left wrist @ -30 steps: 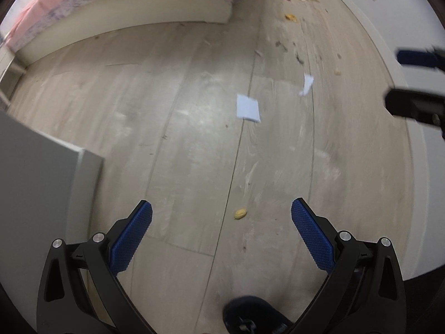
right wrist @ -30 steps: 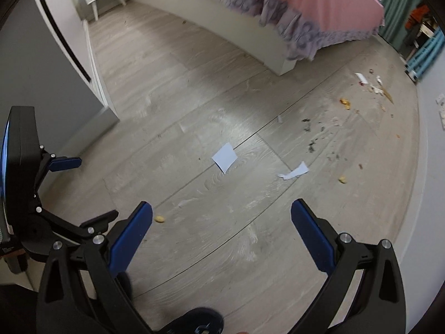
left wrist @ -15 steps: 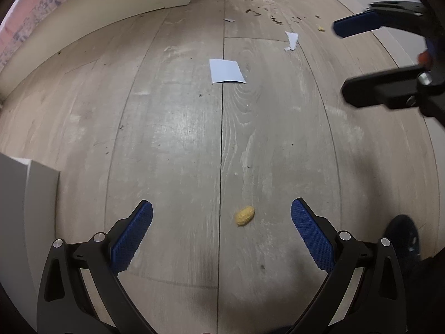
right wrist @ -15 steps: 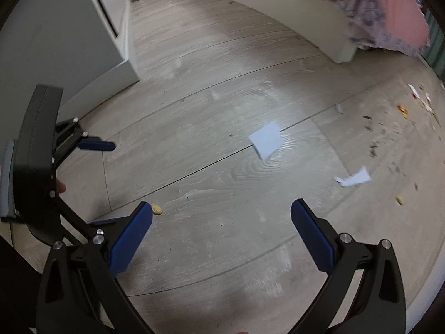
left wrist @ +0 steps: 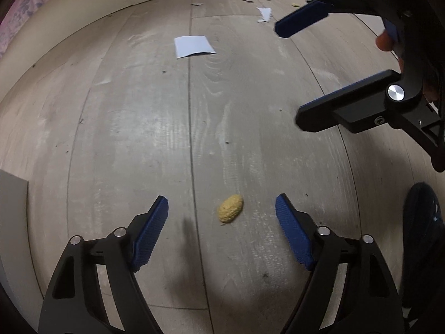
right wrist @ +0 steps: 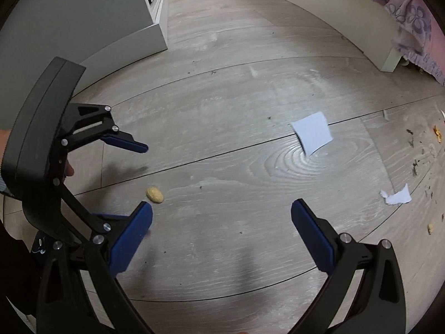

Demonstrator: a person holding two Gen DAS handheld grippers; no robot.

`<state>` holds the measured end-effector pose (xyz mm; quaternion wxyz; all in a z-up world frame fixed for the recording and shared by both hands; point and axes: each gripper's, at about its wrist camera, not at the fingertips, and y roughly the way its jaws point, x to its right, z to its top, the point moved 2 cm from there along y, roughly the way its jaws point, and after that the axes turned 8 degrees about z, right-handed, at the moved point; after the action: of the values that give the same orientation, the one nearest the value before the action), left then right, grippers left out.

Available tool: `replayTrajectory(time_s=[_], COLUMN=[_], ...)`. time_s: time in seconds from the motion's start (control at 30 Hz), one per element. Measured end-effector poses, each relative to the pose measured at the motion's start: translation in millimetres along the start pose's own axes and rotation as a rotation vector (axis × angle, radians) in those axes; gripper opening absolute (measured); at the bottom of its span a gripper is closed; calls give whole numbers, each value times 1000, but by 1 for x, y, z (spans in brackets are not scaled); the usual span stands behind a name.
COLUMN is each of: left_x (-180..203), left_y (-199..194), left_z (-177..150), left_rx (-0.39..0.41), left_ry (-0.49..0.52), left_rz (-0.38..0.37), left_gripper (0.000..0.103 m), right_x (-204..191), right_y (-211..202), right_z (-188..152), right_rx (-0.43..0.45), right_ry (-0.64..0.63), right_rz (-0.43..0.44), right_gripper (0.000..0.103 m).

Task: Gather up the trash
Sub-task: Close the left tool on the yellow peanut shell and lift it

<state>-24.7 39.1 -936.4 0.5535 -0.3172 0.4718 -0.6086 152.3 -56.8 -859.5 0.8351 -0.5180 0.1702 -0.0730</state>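
Both grippers lower since earlier | left gripper [left wrist: 222, 211] jaws closing astride small yellow peanut-like scrap [left wrist: 230, 208], probably untouched | right gripper [right wrist: 222, 217] jaws wide, empty

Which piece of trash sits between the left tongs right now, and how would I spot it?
Start on the grey wood-plank floor in front of the bed base. Close in, between the closing left tongs and untouched by their pads, lies a small peanut shell. It is yellow, rounded and bumpy, unlike the flat white paper square and the torn paper scrap farther off.
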Motion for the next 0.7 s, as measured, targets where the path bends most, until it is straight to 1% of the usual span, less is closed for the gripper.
replayTrajectory(time_s=[0.03, 0.07, 0.27, 0.4, 0.43, 0.53, 0.7], left_x=[1, 1, 1, 3, 4, 8, 8], left_y=[2, 4, 5, 7, 7, 8, 9], left_z=[-1, -2, -5, -7, -8, -10, -10], left_rx=[-9, -15, -18, -7, -5, -3, -2], left_ry=[1, -2, -22, -26, -26, -12, 4], left_rz=[-14, -21, -12, -7, -9, -17, -2], left_gripper=[60, 55, 55, 55, 54, 42, 37], right_x=[0, -1, -12, -17, -17, -16, -19], right_y=[1, 2, 10, 15, 16, 17, 15], right_z=[1, 1, 4, 4, 5, 5, 5], right_rx=[3, 5, 1, -3, -2, 4, 6], right_ry=[1, 3, -32, -56, -60, -56, -67], right_rz=[5, 11, 44, 43, 41, 40, 29], right_gripper=[97, 97, 97, 97, 97, 97, 97])
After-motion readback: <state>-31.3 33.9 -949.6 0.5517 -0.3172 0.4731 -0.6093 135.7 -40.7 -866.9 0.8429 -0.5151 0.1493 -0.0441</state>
